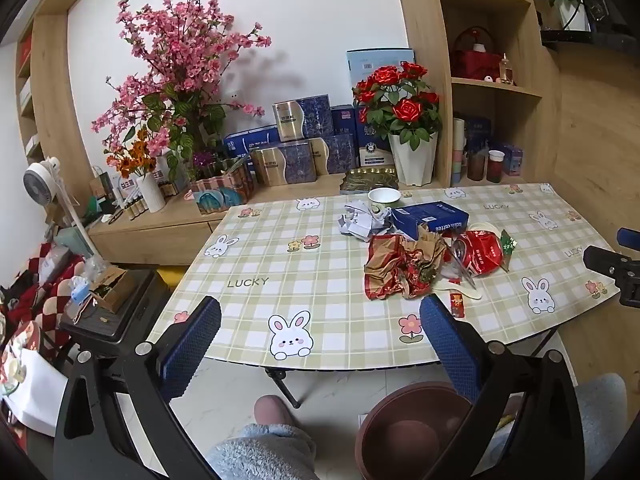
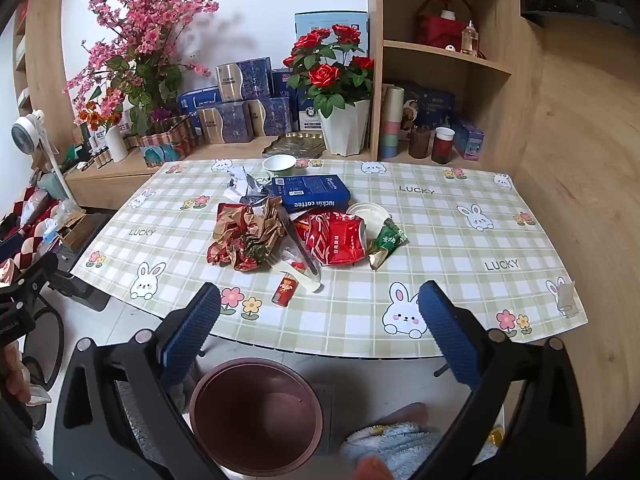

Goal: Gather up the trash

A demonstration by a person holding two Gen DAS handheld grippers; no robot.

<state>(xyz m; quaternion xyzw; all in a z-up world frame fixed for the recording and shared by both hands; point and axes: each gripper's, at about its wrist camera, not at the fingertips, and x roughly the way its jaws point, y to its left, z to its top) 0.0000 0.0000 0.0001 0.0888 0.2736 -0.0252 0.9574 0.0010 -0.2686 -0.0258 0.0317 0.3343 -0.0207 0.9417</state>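
Both my left gripper (image 1: 320, 344) and right gripper (image 2: 319, 330) hang wide, holding nothing, short of the table (image 2: 460, 248). The trash (image 2: 304, 232) sits at 12 o'clock; the bin (image 2: 256, 416) at 6. Grabbing the wrapper (image 2: 246, 236) carelessly could drag the loose tube (image 2: 285, 291) off the near edge. The tube's long axis runs 1 to 7.

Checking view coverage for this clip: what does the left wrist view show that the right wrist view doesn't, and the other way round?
Only the left wrist view shows the right claw at its right edge, and the black side table with a small cardboard box.

Only the right wrist view shows the whole rim of the brown bin and a clear plastic scrap at the table's right edge.

Both show the trash pile: the blue coffee box, the red crushed bag, crumpled brown paper and a white bowl.
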